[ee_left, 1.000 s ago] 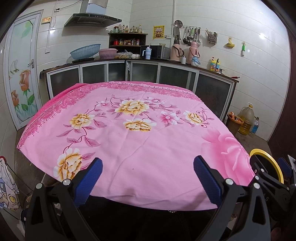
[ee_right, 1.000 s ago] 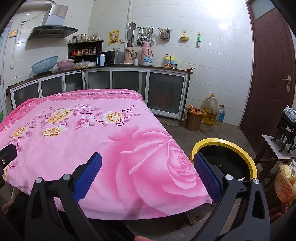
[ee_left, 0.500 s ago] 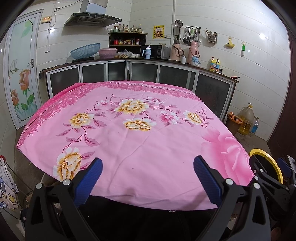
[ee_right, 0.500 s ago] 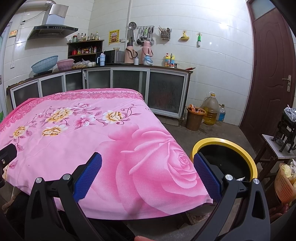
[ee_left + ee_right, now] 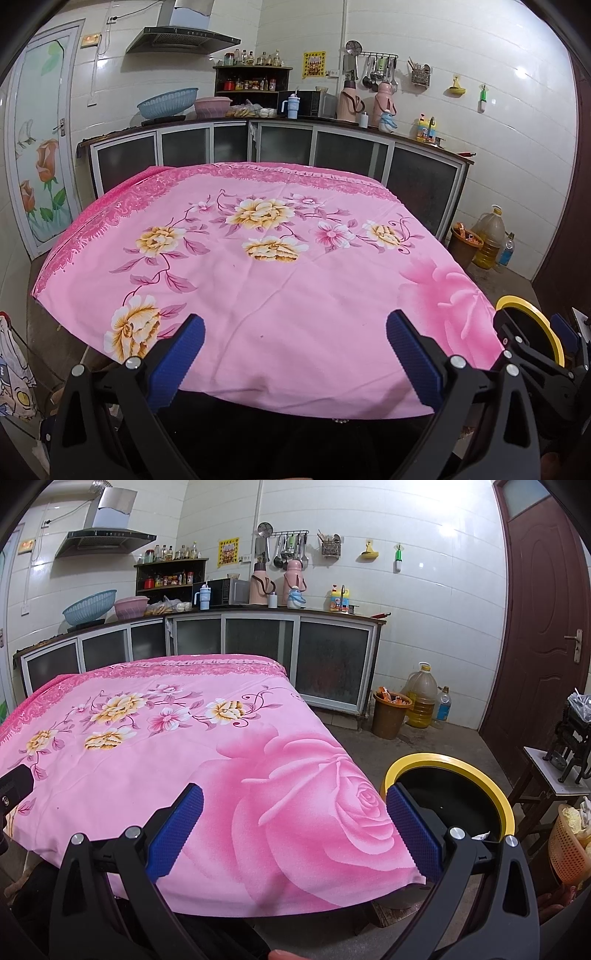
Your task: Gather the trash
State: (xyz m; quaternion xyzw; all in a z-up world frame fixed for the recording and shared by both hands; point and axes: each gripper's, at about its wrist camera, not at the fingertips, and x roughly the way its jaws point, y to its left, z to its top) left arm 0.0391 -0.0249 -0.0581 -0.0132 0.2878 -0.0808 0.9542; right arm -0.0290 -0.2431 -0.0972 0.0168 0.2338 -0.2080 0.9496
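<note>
i'm holding both tools at the near edge of the table, and neither has anything in it: the left gripper (image 5: 295, 345) has its blue pads spread wide over the pink floral tablecloth (image 5: 258, 280), and the right gripper (image 5: 295, 823) is spread just as wide, pointing across the big rose print at the cloth's right corner. i judge this to be either the very start or the very end of the collecting, because i can't find a single piece of trash on the cloth in either view; the surface shows only printed flowers and a few soft creases. the bin (image 5: 448, 797) that i take to be the target, a dark round one with a yellow rim, stands on the floor just beside the table's right corner, close under the right gripper's outer pad, and a small pale scrap shows inside it near the rim, though i can't tell what it is. the next move calls for scanning for anything loose to pick up, perhaps on the floor or past the far edge, since nothing graspable lies within reach. a brown bucket (image 5: 389, 714) with orange wrappers sits well apart by the cabinets, next to an oil jug (image 5: 421, 696).
</note>
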